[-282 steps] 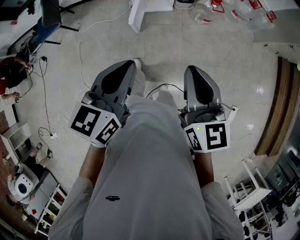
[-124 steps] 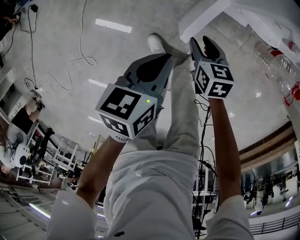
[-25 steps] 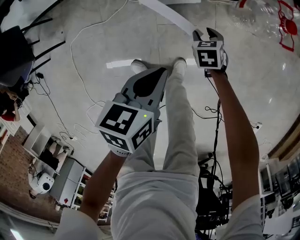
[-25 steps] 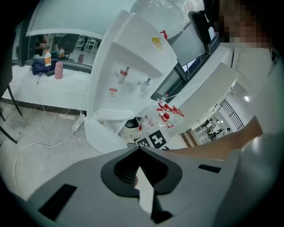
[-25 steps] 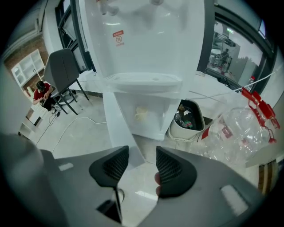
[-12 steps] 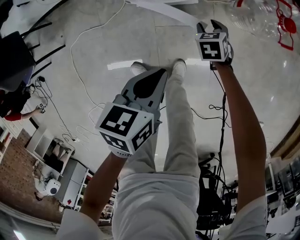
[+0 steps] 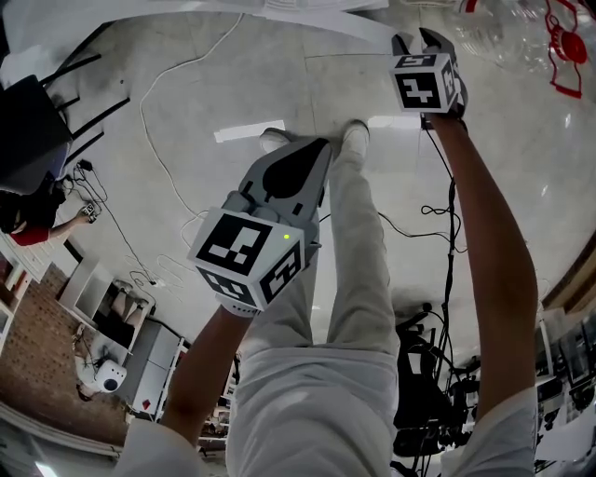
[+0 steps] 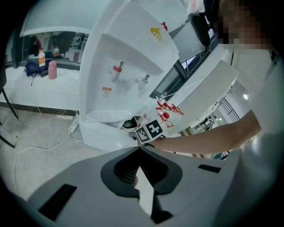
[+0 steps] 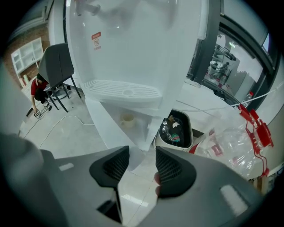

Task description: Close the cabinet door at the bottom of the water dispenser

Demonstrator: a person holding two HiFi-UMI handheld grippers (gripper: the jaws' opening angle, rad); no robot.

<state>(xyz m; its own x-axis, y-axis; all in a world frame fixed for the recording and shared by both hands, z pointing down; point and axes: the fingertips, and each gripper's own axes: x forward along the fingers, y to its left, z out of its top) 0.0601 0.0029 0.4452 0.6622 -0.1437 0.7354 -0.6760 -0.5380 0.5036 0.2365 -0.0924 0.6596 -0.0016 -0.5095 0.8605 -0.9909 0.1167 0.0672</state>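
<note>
The white water dispenser (image 9: pixel 133 48) stands ahead, with two taps and a drip tray (image 9: pixel 122 92). Its bottom cabinet door (image 9: pixel 111 128) hangs open, swung out to the left, and a cup (image 9: pixel 128 119) shows inside. My right gripper (image 9: pixel 142 153) is open and empty, its jaws just short of the door's lower corner; I cannot tell whether they touch it. In the head view this gripper (image 7: pixel 417 39) reaches far forward beside the door's white edge (image 7: pixel 345 26). My left gripper (image 7: pixel 321 144) is held back over my leg, shut and empty. From the left gripper view the door (image 8: pixel 106 137) lies far beyond those jaws (image 8: pixel 140 148).
A white bin (image 9: pixel 175 128) holding rubbish sits right of the dispenser. Clear plastic bottles (image 9: pixel 235 137) with red parts lie beside it. A black chair (image 9: pixel 57 66) stands at the left. Cables (image 7: pixel 158 121) trail over the pale floor. My shoes (image 7: pixel 354 135) are just behind the door.
My right gripper has moved further forward and slightly to the right, along the door's edge. My left gripper has stayed in place.
</note>
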